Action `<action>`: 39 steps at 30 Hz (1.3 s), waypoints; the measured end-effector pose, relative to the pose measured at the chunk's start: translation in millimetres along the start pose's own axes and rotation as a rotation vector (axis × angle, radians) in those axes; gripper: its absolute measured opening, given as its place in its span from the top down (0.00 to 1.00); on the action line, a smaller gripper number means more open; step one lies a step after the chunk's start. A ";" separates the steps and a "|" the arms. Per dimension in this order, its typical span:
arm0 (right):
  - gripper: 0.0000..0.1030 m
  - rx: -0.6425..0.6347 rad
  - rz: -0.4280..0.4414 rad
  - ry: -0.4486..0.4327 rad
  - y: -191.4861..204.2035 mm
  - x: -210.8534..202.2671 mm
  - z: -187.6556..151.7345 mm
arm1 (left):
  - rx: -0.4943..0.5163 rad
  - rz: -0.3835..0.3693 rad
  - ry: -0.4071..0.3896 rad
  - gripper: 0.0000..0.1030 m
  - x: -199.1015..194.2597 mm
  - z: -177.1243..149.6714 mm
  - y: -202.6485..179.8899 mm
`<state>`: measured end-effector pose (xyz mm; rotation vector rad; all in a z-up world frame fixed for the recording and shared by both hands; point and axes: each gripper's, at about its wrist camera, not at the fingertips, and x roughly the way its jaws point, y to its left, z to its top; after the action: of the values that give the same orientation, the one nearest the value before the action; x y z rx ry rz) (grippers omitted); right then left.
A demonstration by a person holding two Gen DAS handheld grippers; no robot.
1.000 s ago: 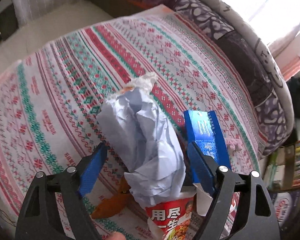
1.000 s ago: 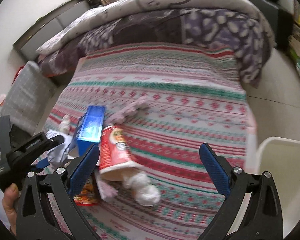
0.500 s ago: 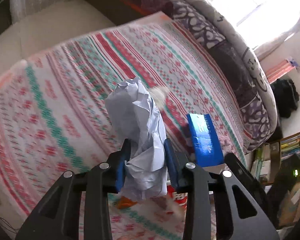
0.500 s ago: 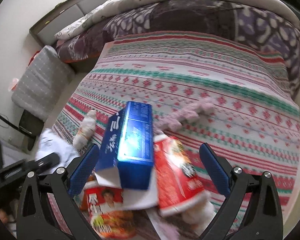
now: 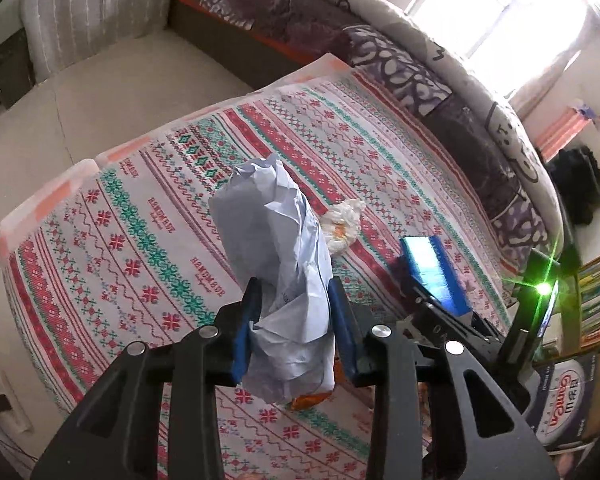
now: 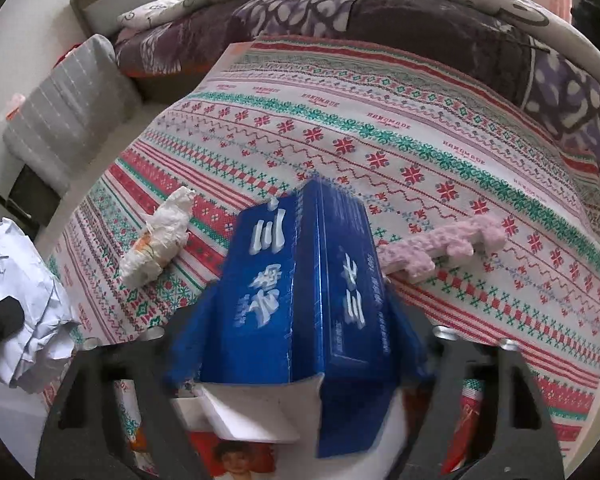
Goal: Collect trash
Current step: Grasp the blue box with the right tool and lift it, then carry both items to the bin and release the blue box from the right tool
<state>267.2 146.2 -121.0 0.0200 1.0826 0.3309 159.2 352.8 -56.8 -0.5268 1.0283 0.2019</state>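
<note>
The right gripper (image 6: 296,320) has its blue-padded fingers (image 6: 188,344) pressed against both sides of a blue carton (image 6: 300,292) printed with white characters, its white end flap open toward the camera. Left of the carton a twisted white wrapper (image 6: 158,240) lies on the patterned bedspread (image 6: 420,140); to the carton's right lies a pale pink fuzzy strip (image 6: 440,244). At the left edge is a crumpled white paper (image 6: 24,312), with a black part of the other gripper across it. Red printed packaging (image 6: 240,454) shows beneath the carton. A purple patterned quilt (image 6: 300,16) is heaped along the far side.
</note>
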 end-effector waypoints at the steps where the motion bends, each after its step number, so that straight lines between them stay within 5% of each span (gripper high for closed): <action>1: 0.40 0.008 0.009 -0.013 -0.3 -2.0 0.8 | -0.001 0.004 -0.001 0.66 0.3 0.2 0.6; 13: 0.44 0.089 0.091 -0.123 -13.6 -53.3 4.1 | -0.010 0.027 -0.066 0.66 -13.8 4.4 -2.0; 20: 0.42 0.171 0.190 -0.114 -34.2 -77.9 -2.4 | 0.008 0.025 -0.065 0.66 -14.8 -0.4 -13.6; 39: 0.41 0.204 0.089 -0.115 -94.2 -127.8 -36.0 | 0.121 -0.015 -0.035 0.66 -4.0 -25.5 -75.8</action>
<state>205.6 16.4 -44.5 0.2662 0.9995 0.2946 168.1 275.1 -39.4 -0.4197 0.9956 0.1343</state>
